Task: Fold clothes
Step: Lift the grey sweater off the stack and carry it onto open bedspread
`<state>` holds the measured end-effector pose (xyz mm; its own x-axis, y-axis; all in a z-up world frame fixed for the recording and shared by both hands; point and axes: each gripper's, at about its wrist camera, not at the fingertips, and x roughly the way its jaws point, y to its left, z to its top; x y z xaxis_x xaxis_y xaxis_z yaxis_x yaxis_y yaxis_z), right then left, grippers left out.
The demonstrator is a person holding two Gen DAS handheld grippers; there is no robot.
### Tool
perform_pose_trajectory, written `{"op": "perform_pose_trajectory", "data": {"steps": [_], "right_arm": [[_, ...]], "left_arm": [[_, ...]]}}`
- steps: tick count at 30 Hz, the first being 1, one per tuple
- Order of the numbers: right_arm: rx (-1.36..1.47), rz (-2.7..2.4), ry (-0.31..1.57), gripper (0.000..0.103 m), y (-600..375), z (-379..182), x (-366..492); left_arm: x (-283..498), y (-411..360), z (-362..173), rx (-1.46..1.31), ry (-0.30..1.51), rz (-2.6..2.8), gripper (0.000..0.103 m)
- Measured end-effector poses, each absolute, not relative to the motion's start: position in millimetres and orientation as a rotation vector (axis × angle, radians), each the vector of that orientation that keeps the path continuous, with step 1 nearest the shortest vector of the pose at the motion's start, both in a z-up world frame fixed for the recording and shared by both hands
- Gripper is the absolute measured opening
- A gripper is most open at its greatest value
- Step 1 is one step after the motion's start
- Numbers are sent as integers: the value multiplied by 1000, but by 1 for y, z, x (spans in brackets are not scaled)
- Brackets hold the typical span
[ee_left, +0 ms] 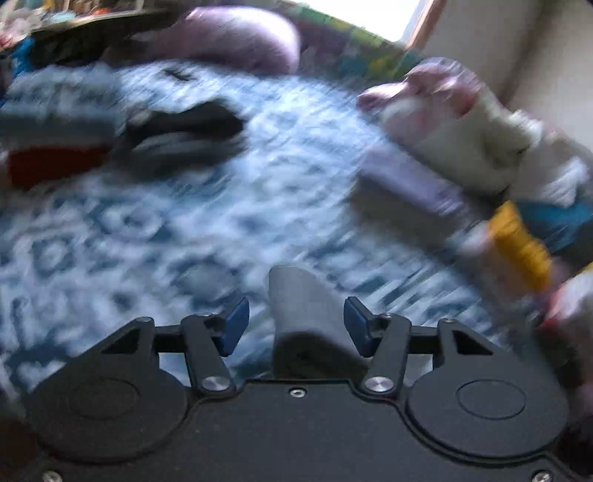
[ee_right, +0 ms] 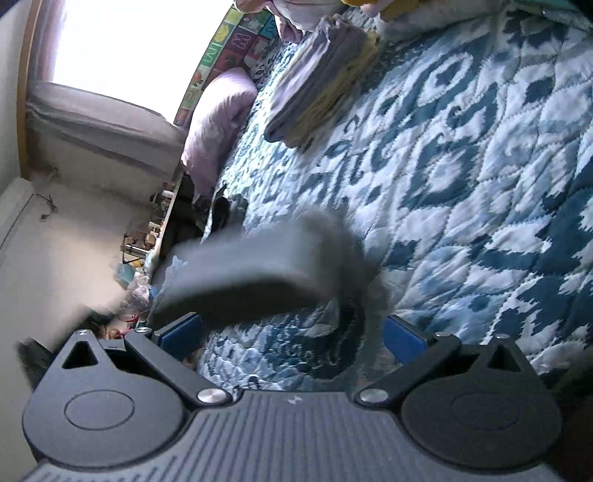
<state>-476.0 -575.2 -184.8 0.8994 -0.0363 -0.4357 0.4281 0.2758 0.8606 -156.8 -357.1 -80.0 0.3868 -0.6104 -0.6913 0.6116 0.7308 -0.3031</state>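
Observation:
A folded grey garment [ee_right: 259, 267] hangs blurred in the air just in front of my right gripper [ee_right: 292, 333], whose blue pads stand wide apart and do not clamp it. In the left wrist view a grey piece of cloth [ee_left: 304, 319] lies between the blue pads of my left gripper [ee_left: 296, 322]; the pads stand apart from it on both sides. Both grippers are above the blue-and-white quilted bedspread [ee_right: 463, 167]. The left view is heavily motion-blurred.
A folded stack of purple and yellow clothes [ee_right: 322, 74] lies on the bed. A pile of unfolded clothes [ee_left: 463, 122] sits at the right, and folded dark and red clothes [ee_left: 148, 141] lie at the left. A purple pillow [ee_left: 241, 33] is at the bed's head.

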Motion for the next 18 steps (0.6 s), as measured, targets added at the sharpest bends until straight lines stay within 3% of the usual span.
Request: {"op": "perform_pose_trajectory", "data": {"steps": [6, 11, 18], "right_arm": [[1228, -346, 373, 103, -574, -210, -455], [1197, -356, 323, 91, -576, -228, -441], [1130, -303, 310, 90, -586, -240, -445]], "left_arm": [[-166, -333, -104, 51, 889, -784, 55], [-203, -370, -103, 176, 820, -958, 56], [-251, -418, -130, 405, 747, -1107, 56]]}}
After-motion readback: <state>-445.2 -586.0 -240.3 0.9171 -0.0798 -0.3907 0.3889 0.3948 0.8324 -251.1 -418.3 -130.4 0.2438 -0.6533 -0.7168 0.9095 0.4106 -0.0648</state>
